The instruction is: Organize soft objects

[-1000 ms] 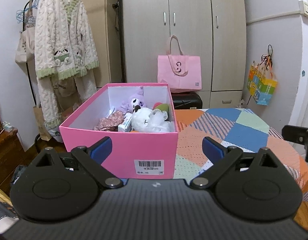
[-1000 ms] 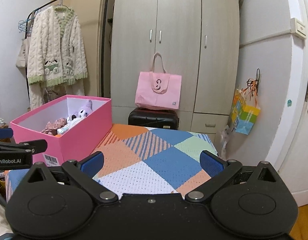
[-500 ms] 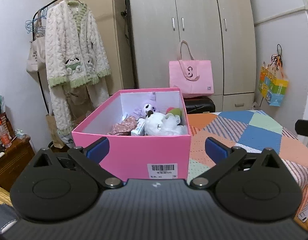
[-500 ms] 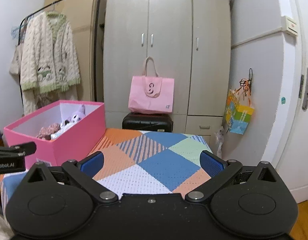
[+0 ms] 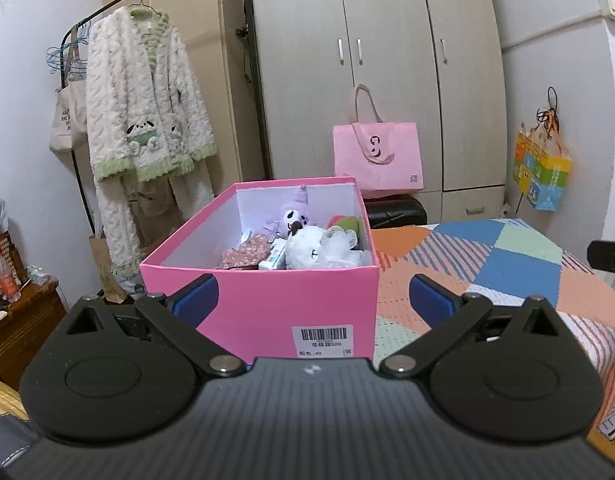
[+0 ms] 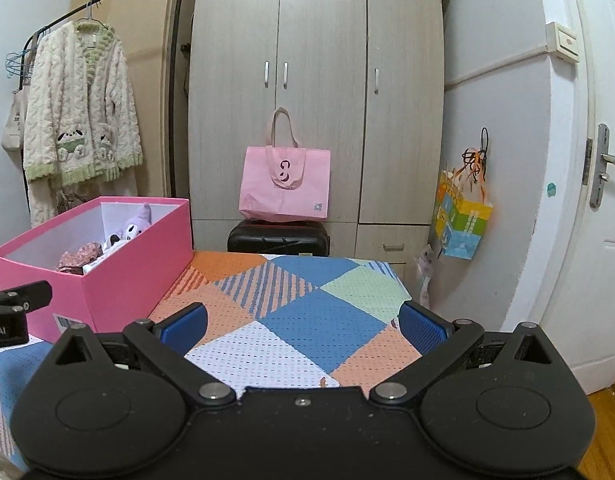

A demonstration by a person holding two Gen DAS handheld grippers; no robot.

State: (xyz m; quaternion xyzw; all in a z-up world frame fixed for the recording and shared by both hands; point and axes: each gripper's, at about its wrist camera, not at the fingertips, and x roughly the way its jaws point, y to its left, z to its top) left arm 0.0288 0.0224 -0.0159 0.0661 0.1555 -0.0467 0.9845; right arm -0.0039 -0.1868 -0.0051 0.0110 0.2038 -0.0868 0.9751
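Observation:
A pink box [image 5: 263, 304] stands on the patchwork cover [image 5: 507, 268], right in front of my left gripper [image 5: 313, 298]. In it lie a white plush [image 5: 307, 246], a purple plush [image 5: 293, 216], a floral cloth [image 5: 243, 254] and a green-red toy [image 5: 345, 224]. My left gripper is open and empty, just short of the box's near wall. My right gripper [image 6: 303, 326] is open and empty above the cover [image 6: 307, 312], with the box [image 6: 119, 264] to its left.
A wardrobe [image 6: 319, 92] stands behind, with a pink tote bag [image 6: 285, 184] on a black case [image 6: 279, 238]. A fluffy cardigan [image 5: 143, 112] hangs on a rack at the left. A colourful gift bag [image 6: 461, 216] hangs on the right wall. A door [image 6: 599, 200] is at far right.
Both grippers have drawn back and risen a little, so the box sits lower and farther in view. Both stay open and empty.

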